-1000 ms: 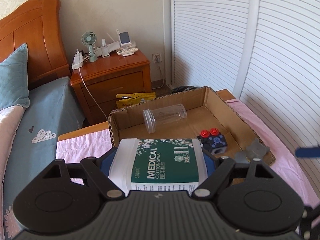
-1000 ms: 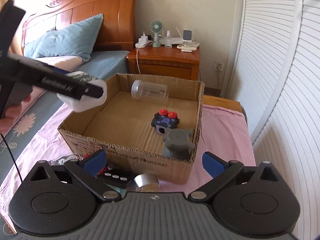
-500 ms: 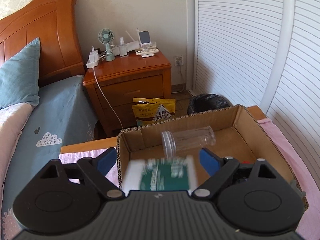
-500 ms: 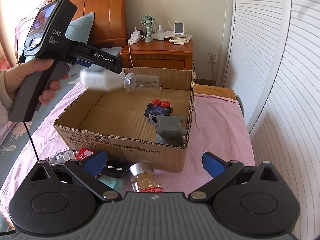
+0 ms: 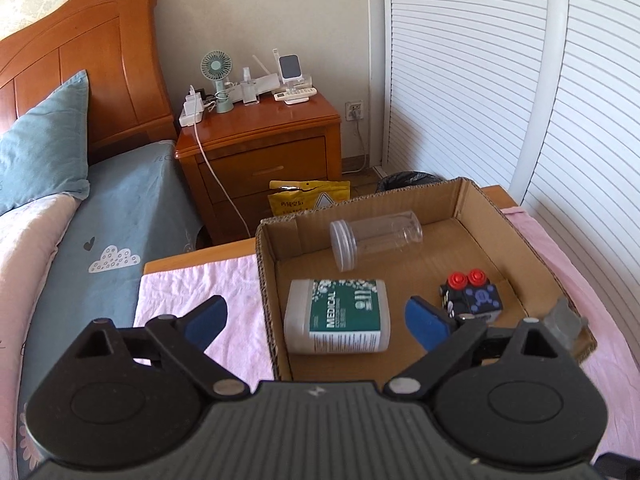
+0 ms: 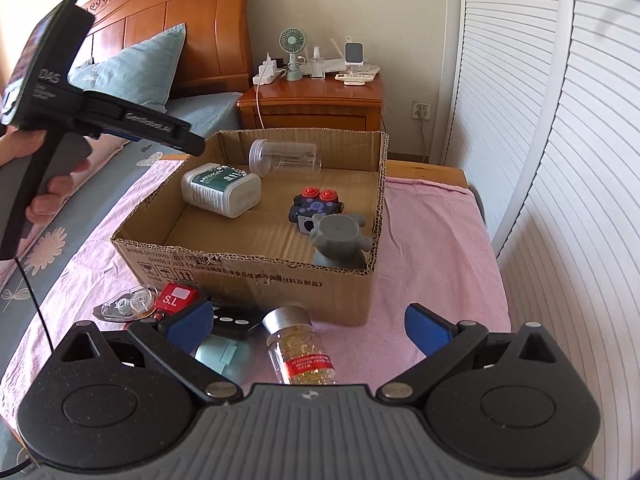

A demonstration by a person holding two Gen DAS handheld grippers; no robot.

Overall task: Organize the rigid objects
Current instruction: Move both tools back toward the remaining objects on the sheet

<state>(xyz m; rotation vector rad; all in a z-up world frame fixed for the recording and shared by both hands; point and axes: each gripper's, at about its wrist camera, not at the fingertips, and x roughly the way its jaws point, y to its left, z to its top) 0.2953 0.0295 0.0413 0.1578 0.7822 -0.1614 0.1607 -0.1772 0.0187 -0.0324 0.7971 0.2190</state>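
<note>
Pink bedspread carries the cardboard box — swab tub inside (on its side); both grippers' jaws wide, empty.

bright daylight | sharp | fisheye-bent edges | corners perhaps vignetted

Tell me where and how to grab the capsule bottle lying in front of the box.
Judging from the right wrist view, grip the capsule bottle across its clear body, just below the silver cap. It lies on its side on the pink cloth, cap toward the cardboard box, so come from above with the open right gripper, fingers straddling its round sides. Gripped along its length, it would likely slip.
</note>
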